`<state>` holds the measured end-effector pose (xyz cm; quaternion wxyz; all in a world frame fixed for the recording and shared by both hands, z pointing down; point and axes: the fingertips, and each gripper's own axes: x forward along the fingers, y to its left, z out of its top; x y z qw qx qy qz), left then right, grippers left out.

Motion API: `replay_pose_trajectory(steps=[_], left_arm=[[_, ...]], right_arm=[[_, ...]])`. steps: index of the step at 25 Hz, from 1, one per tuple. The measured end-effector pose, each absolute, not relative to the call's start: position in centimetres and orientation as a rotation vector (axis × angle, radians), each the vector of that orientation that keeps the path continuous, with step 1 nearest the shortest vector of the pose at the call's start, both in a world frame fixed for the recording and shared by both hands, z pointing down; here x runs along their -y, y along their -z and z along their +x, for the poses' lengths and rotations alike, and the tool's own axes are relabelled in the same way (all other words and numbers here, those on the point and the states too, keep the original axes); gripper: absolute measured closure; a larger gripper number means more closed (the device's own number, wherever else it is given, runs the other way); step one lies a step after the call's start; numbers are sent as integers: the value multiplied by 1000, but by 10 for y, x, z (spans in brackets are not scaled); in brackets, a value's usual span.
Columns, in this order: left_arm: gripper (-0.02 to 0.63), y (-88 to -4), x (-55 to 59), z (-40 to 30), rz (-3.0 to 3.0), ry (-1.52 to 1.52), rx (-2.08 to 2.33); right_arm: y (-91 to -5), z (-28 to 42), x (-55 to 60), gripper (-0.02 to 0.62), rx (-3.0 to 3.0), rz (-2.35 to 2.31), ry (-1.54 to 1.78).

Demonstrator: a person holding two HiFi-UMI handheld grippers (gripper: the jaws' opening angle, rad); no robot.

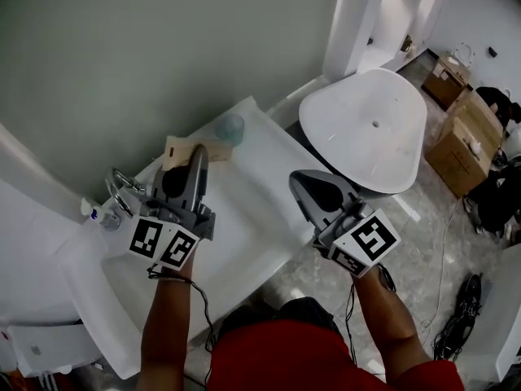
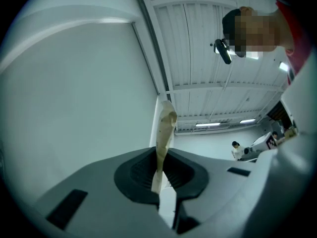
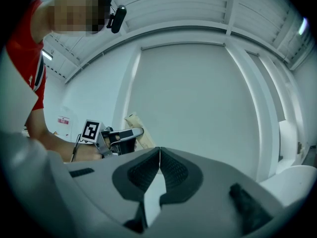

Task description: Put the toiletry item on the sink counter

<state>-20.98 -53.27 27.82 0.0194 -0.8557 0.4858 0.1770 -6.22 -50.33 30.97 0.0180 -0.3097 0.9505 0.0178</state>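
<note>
A flat beige toiletry packet (image 1: 178,150) is pinched between the jaws of my left gripper (image 1: 197,155), which hangs just above the white sink counter (image 1: 244,218), to the right of the faucet. In the left gripper view the packet (image 2: 165,128) stands up thin from between the closed pads of the left gripper (image 2: 159,171). My right gripper (image 1: 298,179) hovers past the counter's right edge. Its jaws are shut and hold nothing, with the pads meeting in the right gripper view (image 3: 159,155). That view also shows the left gripper (image 3: 119,138) with the packet (image 3: 134,124).
A chrome faucet (image 1: 122,190) stands at the counter's left end. A pale teal round object (image 1: 230,127) sits at the back of the counter. A large white oval basin (image 1: 366,125) stands to the right, with cardboard boxes (image 1: 466,141) beyond it. Cables lie on the floor (image 1: 464,300).
</note>
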Motion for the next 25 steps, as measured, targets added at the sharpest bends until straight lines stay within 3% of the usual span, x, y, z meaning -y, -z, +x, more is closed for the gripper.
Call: replay_pose_trajectory(steps=[25], left_arm=[[565,-409,738,-226,-2731,-335,-1826]], right_arm=[[-369,-80,654,568,-3069,-1022,80]])
